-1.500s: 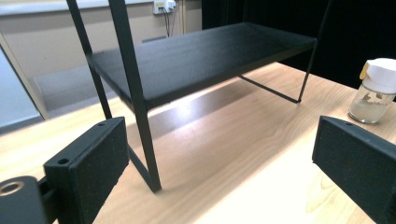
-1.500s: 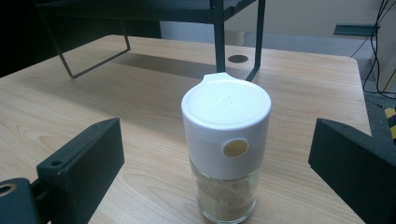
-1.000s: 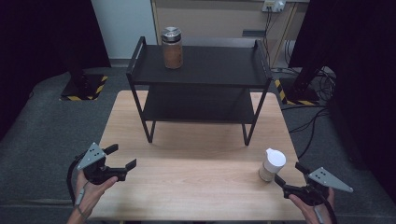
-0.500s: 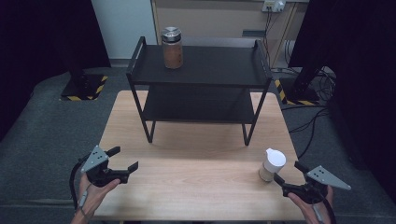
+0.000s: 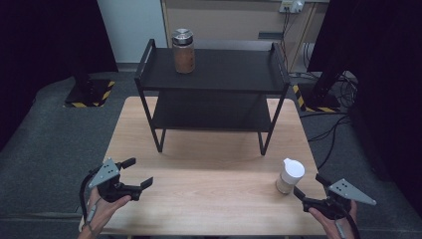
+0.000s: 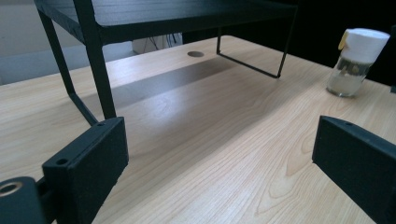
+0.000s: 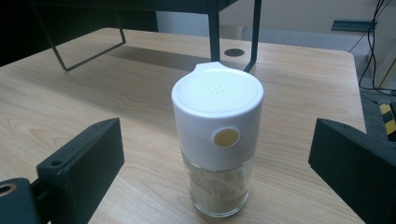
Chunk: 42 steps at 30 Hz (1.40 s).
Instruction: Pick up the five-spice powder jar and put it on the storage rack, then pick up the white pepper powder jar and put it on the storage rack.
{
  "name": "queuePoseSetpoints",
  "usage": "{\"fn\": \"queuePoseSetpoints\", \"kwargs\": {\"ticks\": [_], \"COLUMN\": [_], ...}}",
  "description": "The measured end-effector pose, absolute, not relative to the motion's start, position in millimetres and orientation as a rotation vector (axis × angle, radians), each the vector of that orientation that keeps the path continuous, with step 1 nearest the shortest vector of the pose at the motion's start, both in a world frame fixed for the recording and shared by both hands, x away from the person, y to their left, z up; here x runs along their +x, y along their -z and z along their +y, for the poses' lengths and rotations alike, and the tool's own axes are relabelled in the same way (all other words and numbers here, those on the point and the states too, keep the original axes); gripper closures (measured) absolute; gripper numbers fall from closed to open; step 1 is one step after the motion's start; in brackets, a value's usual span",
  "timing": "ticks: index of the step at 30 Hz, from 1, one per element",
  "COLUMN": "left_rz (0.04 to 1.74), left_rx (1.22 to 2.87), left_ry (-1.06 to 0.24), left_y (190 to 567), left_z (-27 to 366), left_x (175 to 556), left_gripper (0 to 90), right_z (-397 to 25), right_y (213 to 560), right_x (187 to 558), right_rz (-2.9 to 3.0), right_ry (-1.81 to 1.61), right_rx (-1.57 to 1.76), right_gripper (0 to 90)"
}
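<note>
A glass shaker (image 5: 290,176) with a white cap and pale powder inside stands on the wooden table (image 5: 214,169) at the near right. My right gripper (image 5: 307,184) is open just behind it. In the right gripper view the shaker (image 7: 217,140) stands close ahead, in line with the gap between the black fingers (image 7: 84,163), untouched. My left gripper (image 5: 139,172) is open and holds nothing above the near left of the table; its view shows the shaker (image 6: 356,63) far off. A brown jar (image 5: 183,51) with a metal lid stands on the top of the black rack (image 5: 224,82).
The two-tier black rack takes up the far half of the table; its lower shelf (image 5: 209,117) is bare and its legs (image 6: 100,79) stand ahead of the left gripper. Cables (image 5: 328,132) and dark stands lie on the floor to the right.
My left gripper has drifted slightly right and toward the near edge of the table. The right gripper and the shaker have hardly moved.
</note>
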<state>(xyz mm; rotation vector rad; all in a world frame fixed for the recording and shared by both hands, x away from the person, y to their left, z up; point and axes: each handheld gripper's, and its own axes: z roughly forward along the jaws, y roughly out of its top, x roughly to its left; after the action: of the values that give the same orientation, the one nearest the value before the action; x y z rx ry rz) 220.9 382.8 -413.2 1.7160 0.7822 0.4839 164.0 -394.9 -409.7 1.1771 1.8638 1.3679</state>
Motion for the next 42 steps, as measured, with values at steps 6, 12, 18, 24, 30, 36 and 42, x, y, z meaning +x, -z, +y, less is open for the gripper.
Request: {"fn": "queuePoseSetpoints", "kwargs": {"ticks": [6, 12, 18, 24, 30, 36, 42], "left_rz": [0.761, 0.757, 0.763, 0.776, 0.784, 0.788, 0.808], "left_rx": [1.716, 1.722, 1.716, 1.715, 1.707, 1.709, 1.723], "left_ry": [-0.473, -0.473, -0.475, -0.475, -0.479, -0.492, -0.502], "left_y": [414, 414, 415, 415, 415, 414, 414], "left_z": [387, 387, 389, 387, 388, 388, 389], "left_x": [223, 223, 223, 227, 229, 227, 226], "left_gripper": [3.1, 3.1, 3.2, 3.2, 3.2, 3.2, 2.9], "right_z": [-394, -393, -394, -396, -398, -400, -402], "right_y": [411, 410, 411, 410, 409, 405, 397], "right_x": [165, 164, 164, 159, 154, 155, 157], "right_rz": [1.871, 1.867, 1.865, 1.864, 1.862, 1.862, 1.868], "right_ry": [-1.370, -1.370, -1.369, -1.365, -1.364, -1.370, -1.382], "right_rx": [1.183, 1.181, 1.185, 1.190, 1.192, 1.186, 1.170], "right_gripper": [3.7, 3.7, 3.7, 3.7, 3.5, 3.1, 3.2]}}
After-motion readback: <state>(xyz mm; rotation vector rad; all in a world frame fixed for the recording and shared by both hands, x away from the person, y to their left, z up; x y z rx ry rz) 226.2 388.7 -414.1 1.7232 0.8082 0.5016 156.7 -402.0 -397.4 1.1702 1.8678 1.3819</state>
